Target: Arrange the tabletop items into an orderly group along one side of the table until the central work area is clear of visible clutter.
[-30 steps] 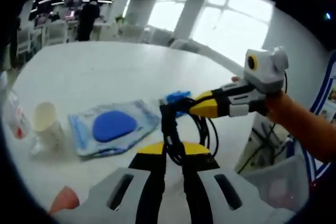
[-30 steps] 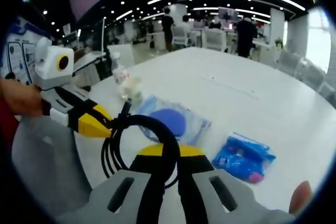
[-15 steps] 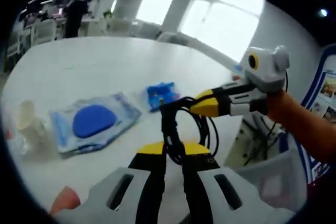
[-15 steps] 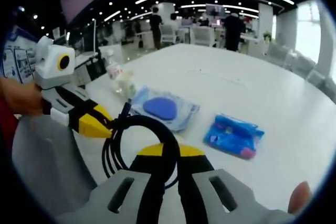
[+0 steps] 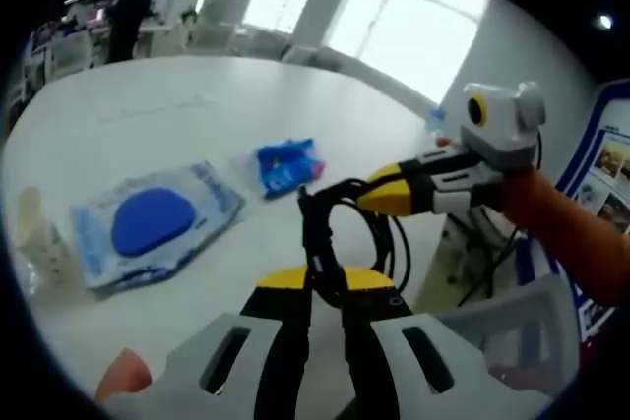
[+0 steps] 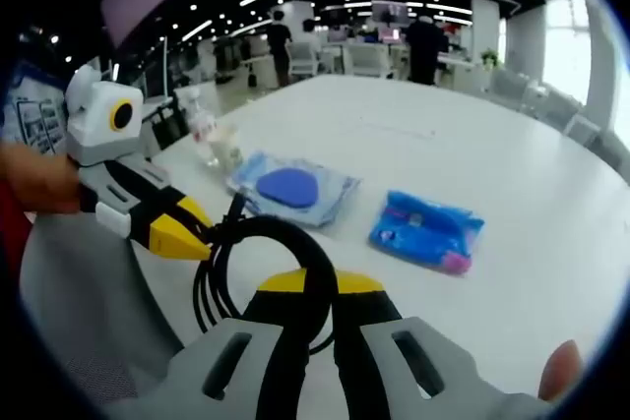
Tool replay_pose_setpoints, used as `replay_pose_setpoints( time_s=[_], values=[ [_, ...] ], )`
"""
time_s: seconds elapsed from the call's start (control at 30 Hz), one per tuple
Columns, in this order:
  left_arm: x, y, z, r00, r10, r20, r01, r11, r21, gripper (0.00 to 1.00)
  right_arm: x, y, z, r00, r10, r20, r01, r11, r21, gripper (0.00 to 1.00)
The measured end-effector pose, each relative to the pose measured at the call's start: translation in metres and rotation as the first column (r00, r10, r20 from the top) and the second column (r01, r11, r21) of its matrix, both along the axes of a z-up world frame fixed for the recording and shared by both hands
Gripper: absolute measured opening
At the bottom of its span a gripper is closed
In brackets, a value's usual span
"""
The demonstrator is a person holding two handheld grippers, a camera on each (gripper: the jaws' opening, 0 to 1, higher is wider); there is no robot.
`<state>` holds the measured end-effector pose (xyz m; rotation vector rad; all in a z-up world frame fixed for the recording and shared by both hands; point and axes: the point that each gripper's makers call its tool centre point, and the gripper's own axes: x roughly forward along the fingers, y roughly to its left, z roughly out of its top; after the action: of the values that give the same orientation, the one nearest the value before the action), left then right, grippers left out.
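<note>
Cable coil hangs pinched between both tools: left gripper and right gripper each clamped on it, above the white table edge. Blue-disc pouch and blue packet lie mid-table. Best to lower the coil just beside the pouch, release one claw first, avoid snagging loops.

Black cable coil: lower loops hidden behind left gripper; pinch point itself not discernible. In right gripper view, coil's lower arc cut off behind right gripper. Paper cup, left of clear pouch: blurred, partly cut by view edge. Blue packet: print too small to read. Bottle beyond clear pouch: blurred, label unreadable. Background people: too small to tell.
</note>
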<state>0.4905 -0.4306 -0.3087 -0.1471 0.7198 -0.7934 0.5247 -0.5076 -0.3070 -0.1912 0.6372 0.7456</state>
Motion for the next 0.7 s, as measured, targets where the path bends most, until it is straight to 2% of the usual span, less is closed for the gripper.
replay_pose_setpoints(
  time_s=[0.7],
  values=[
    [0.031,-0.002,-0.039,0.993,0.02,-0.113,-0.02,1.0,0.003,0.08,0.029,-0.003,-0.038,0.995,0.002,-0.101,-0.003,1.0,-0.014,0.07]
  ],
)
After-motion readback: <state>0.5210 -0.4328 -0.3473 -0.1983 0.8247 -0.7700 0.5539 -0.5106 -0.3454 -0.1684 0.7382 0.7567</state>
